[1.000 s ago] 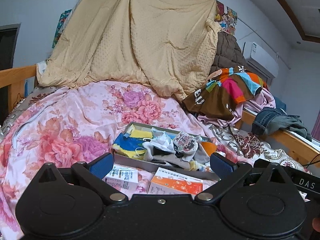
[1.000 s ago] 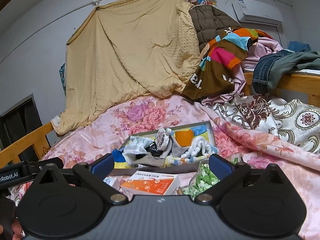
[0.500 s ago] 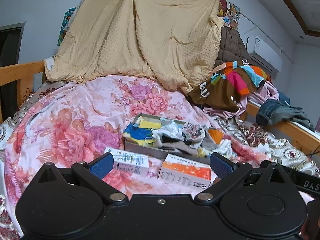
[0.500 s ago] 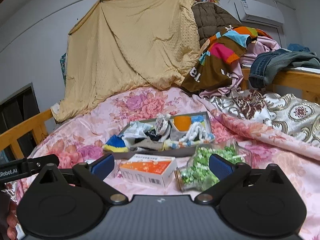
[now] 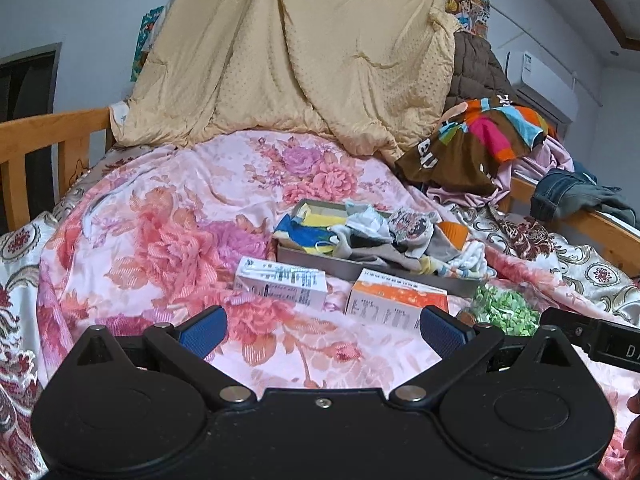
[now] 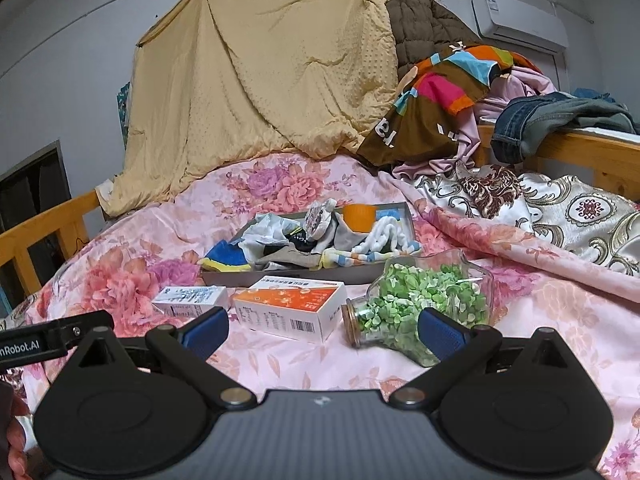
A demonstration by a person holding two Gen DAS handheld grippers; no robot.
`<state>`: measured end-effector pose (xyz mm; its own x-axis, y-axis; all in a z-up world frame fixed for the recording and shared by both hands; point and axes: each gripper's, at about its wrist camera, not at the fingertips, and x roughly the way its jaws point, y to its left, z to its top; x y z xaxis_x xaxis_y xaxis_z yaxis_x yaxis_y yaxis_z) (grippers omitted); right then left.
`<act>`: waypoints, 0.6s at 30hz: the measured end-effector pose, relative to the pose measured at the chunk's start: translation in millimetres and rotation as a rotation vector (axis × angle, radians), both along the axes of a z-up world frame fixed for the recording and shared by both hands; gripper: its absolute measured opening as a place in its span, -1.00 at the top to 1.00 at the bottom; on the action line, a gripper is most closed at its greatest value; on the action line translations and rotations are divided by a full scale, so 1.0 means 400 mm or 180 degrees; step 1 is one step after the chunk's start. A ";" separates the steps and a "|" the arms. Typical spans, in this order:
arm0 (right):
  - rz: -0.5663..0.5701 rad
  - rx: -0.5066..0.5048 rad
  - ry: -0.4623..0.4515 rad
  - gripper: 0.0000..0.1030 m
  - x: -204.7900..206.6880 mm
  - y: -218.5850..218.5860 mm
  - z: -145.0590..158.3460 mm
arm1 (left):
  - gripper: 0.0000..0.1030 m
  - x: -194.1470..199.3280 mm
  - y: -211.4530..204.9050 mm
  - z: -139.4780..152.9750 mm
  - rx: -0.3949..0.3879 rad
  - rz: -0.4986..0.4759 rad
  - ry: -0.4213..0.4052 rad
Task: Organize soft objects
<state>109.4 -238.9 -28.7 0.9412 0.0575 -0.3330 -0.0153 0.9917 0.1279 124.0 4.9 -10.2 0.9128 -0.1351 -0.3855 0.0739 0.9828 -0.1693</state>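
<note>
you face a bed [image 5: 160, 216] under a pink floral cover. a grey tray [image 6: 304, 276] heaped with socks [image 6: 320, 236] sits mid-bed, just behind two boxes [image 6: 288, 308] and a tipped glass jar [image 6: 416, 304]. your left gripper [image 5: 320, 330] and right gripper [image 6: 322, 330] hover nearer you, jaws wide apart, holding nothing.
</note>
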 end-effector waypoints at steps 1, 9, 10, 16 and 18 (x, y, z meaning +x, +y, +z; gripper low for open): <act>-0.0002 0.0016 -0.0001 -0.99 0.000 -0.001 0.000 | -0.98 -0.002 -0.001 -0.001 0.0002 0.0009 0.0004; 0.0034 0.0019 0.0059 -0.99 -0.005 0.009 -0.008 | -0.98 -0.009 0.004 -0.007 -0.0019 0.0070 0.0059; 0.0044 0.0009 0.0065 -0.99 -0.004 0.011 -0.009 | -0.98 -0.009 0.004 -0.008 -0.0028 0.0082 0.0074; 0.0066 -0.0010 0.0082 -0.99 -0.001 0.018 -0.012 | -0.98 -0.014 0.003 -0.016 -0.0030 0.0098 0.0091; 0.0061 0.0001 0.0087 -0.99 0.001 0.018 -0.014 | -0.98 -0.014 0.004 -0.015 -0.0032 0.0103 0.0101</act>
